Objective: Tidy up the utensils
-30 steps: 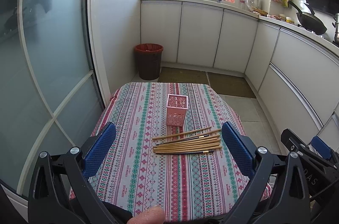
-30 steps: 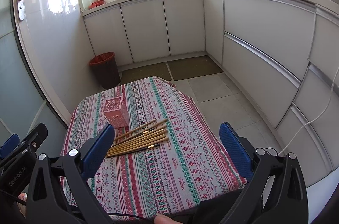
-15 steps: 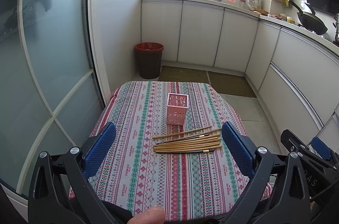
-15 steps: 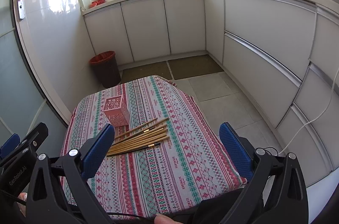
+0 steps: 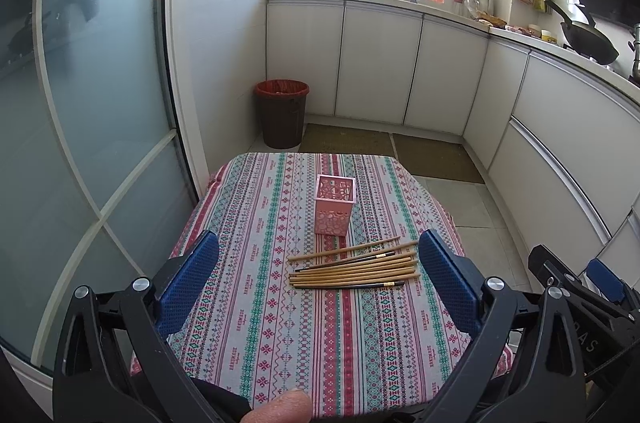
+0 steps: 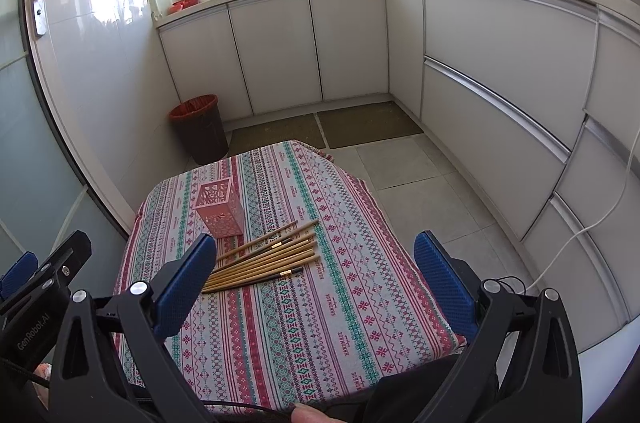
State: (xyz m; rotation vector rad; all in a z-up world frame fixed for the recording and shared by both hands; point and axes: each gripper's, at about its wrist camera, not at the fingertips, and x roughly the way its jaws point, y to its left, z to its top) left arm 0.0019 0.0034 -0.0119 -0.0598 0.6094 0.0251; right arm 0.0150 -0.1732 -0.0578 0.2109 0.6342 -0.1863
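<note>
The left claw (image 5: 318, 275) hangs above the near part of a small table covered with a striped patterned cloth (image 5: 256, 335), its two blue-padded fingers spread wide with nothing between them. The right claw (image 6: 314, 279) is likewise spread wide and empty, held over the near right part of the same table. A loose bundle of chopsticks (image 5: 354, 265) lies flat on the cloth just ahead of the left claw and toward its right finger; from the right claw the bundle (image 6: 264, 259) sits ahead and to the left, its near ends hidden behind that claw's left finger (image 6: 182, 289). Most sticks are pale wood; at least two are dark with a gold band. A pink cut-out holder (image 5: 334, 205) stands upright just beyond the chopsticks, close to them, with nothing visible inside. Neither claw touches the chopsticks or the holder. Beyond the table, on the floor by the white cabinets, stands a dark bin with a red liner (image 5: 282, 113).
</note>
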